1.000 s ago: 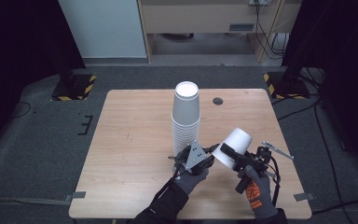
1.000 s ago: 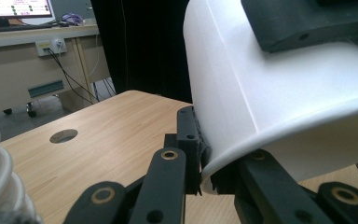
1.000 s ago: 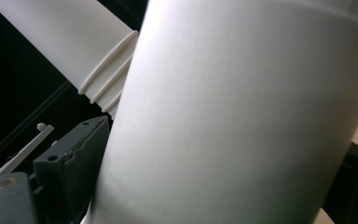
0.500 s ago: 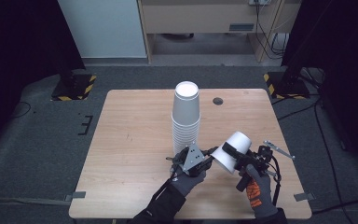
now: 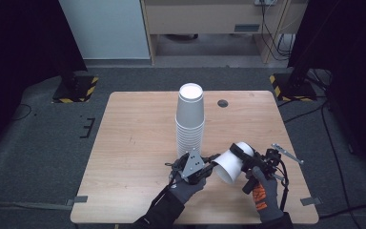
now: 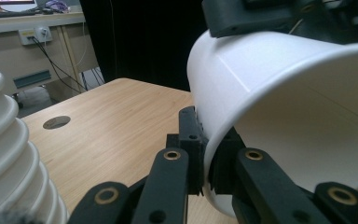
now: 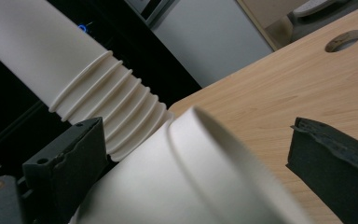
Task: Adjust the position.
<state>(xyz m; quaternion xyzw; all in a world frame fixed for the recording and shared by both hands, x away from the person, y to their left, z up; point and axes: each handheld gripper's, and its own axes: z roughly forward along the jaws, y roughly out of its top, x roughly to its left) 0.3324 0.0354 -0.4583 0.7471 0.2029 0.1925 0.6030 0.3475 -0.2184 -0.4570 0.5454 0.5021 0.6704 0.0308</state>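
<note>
A single white paper cup (image 5: 231,164) lies tilted on its side just above the wooden table (image 5: 133,143), mouth toward the left hand. My right gripper (image 5: 238,160) is shut across its body; in the right gripper view the cup (image 7: 177,186) runs between the two black pads. My left gripper (image 5: 213,162) is shut on the cup's rim: in the left gripper view its jaws (image 6: 207,140) pinch the wall of the cup (image 6: 284,93), one pad inside and one outside. A tall stack of white cups (image 5: 189,119) stands upside down just behind the left hand.
The stack (image 6: 4,154) rises close at the left of the left gripper view and crosses behind the cup in the right gripper view (image 7: 98,84). A round cable hole (image 5: 223,103) sits near the table's far edge. Dark floor and stands surround the table.
The tilted cup has come down and slightly left with the right gripper, toward the left gripper. The left gripper now has the rim between its jaws.
</note>
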